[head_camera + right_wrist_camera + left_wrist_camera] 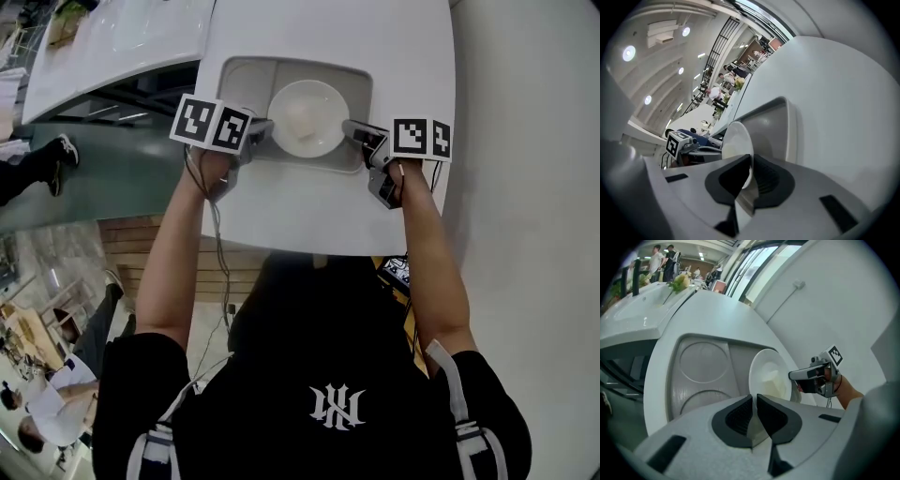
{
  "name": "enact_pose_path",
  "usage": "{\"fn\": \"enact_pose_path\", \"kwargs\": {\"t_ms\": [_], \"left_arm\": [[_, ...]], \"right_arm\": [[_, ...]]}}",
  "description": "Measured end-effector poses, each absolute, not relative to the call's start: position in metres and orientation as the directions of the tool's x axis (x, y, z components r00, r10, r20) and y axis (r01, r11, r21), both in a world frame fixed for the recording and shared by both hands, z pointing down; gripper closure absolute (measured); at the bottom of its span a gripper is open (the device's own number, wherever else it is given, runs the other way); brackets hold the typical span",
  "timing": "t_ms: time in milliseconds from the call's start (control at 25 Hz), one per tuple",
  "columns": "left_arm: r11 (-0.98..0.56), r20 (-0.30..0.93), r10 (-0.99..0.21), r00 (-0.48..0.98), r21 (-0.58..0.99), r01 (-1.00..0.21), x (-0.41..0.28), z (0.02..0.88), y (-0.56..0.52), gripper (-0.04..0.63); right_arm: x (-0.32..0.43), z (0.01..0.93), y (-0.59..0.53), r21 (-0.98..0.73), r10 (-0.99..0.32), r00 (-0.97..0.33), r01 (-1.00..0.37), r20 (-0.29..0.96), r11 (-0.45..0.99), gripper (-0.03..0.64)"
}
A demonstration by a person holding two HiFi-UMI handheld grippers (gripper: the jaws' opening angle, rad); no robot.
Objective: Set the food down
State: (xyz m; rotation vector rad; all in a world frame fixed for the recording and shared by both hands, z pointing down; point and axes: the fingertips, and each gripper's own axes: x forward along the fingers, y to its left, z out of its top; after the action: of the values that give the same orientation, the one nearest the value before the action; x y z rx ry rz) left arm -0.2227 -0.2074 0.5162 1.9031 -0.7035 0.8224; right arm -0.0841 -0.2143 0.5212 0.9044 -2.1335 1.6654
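Observation:
A grey compartment tray point(242, 77) lies over the far end of a white table point(319, 217). In its near middle stands a white bowl point(307, 117) with a pale mound of food point(304, 120). My left gripper point(259, 129) is shut on the tray's left rim, my right gripper point(358, 131) on its right rim. In the left gripper view the jaws point(754, 402) pinch the thin rim, with the bowl point(769, 376) and the right gripper point(796, 375) beyond. The right gripper point(751, 172) likewise clamps the rim beside the bowl point(737, 140). Whether the tray rests on the table I cannot tell.
A second white table point(112, 39) runs off to the upper left, with a gap down to a lower floor between them. People sit and stand at the lower left point(47, 403). A plain white wall point(525, 141) stands at the right.

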Motion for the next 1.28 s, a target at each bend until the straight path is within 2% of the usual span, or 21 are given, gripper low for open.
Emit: {"fn": "enact_pose_path", "kwargs": {"t_ms": [360,640,760,840,920,1040,1080,1160,1280], "left_arm": [[-0.512,0.880,-0.129,0.458,0.336,-0.790,-0.233,0.545,-0.219,0.565],[-0.598,0.935,-0.146,0.323,0.176,-0.782,-0.237,0.548,-0.219,0.563],[-0.644,0.934,-0.191,0.302,0.113,-0.756,-0.237,0.547,-0.218,0.560],[-0.662,0.918,-0.255,0.305,0.064,-0.747,-0.243,0.542,-0.216,0.560],[-0.649,0.844,-0.385,0.373,0.039,-0.760,-0.255,0.525,-0.212,0.561],[-0.579,0.523,-0.615,0.590,0.208,-0.788,-0.263,0.476,-0.186,0.563],[-0.574,0.408,-0.640,0.651,0.310,-0.758,-0.262,0.462,-0.168,0.579],[-0.604,0.231,-0.612,0.756,0.480,-0.636,-0.248,0.448,-0.127,0.589],[-0.648,0.125,-0.539,0.833,0.570,-0.505,-0.212,0.455,-0.073,0.591]], "right_arm": [[-0.097,0.543,-0.225,-0.562,-0.285,-0.630,-0.775,0.722,0.290,0.594],[-0.106,0.550,-0.230,-0.250,-0.323,-0.442,-0.833,0.837,0.494,0.563],[-0.108,0.549,-0.225,-0.215,-0.340,-0.439,-0.820,0.832,0.531,0.562],[-0.104,0.535,-0.227,-0.227,-0.408,-0.499,-0.801,0.765,0.554,0.555],[-0.101,0.500,-0.223,-0.263,-0.513,-0.604,-0.765,0.611,0.588,0.575],[-0.091,0.446,-0.180,-0.408,-0.542,-0.763,-0.647,0.352,0.644,0.604],[-0.086,0.433,-0.160,-0.462,-0.523,-0.801,-0.596,0.289,0.657,0.607],[-0.078,0.414,-0.124,-0.532,-0.486,-0.853,-0.506,0.192,0.679,0.612],[-0.078,0.403,-0.076,-0.557,-0.428,-0.899,-0.405,0.098,0.725,0.612]]}}
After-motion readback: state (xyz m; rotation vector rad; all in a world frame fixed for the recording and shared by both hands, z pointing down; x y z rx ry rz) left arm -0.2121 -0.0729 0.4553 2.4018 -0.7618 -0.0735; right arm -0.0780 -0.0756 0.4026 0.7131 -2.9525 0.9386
